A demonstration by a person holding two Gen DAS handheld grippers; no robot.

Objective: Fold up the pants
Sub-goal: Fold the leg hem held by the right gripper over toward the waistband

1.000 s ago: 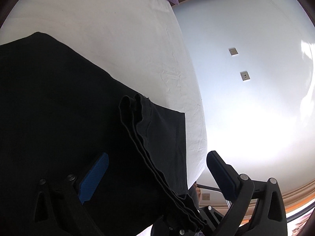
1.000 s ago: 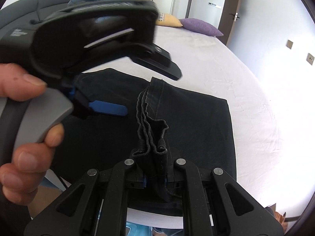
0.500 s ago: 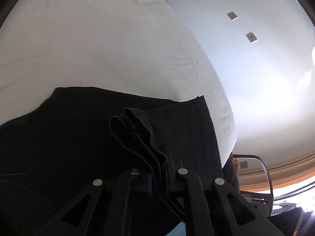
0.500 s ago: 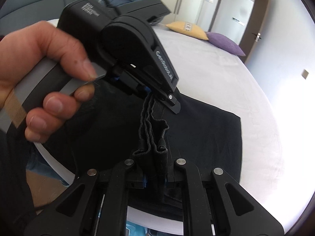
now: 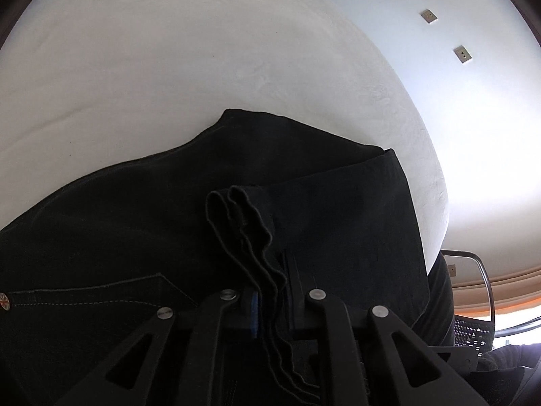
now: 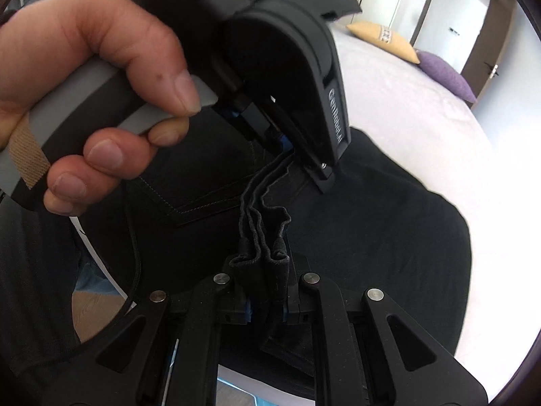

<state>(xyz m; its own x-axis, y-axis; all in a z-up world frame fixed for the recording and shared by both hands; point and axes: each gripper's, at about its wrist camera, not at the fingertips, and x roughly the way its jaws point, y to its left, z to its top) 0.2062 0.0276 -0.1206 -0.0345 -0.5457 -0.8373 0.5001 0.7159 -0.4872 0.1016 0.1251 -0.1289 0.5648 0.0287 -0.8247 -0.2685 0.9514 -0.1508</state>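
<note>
Black pants lie folded on a white bed. In the left wrist view my left gripper is shut on a bunched, layered hem edge of the pants. The right wrist view shows my right gripper shut on the same stack of hem layers, a little nearer the bed's edge. Just beyond it, my left gripper pinches those layers, held by a hand. A stitched back pocket lies under the lifted hem. The rest of the pants spreads to the right.
The bed stretches far beyond the pants, with a yellow pillow and a purple pillow at its head. A door stands behind them. A metal chair frame stands by the bed's corner near the wall.
My left gripper went from open beside the hem to shut on it. Both grippers then carried the hem across the pants, towards the pocket end.
</note>
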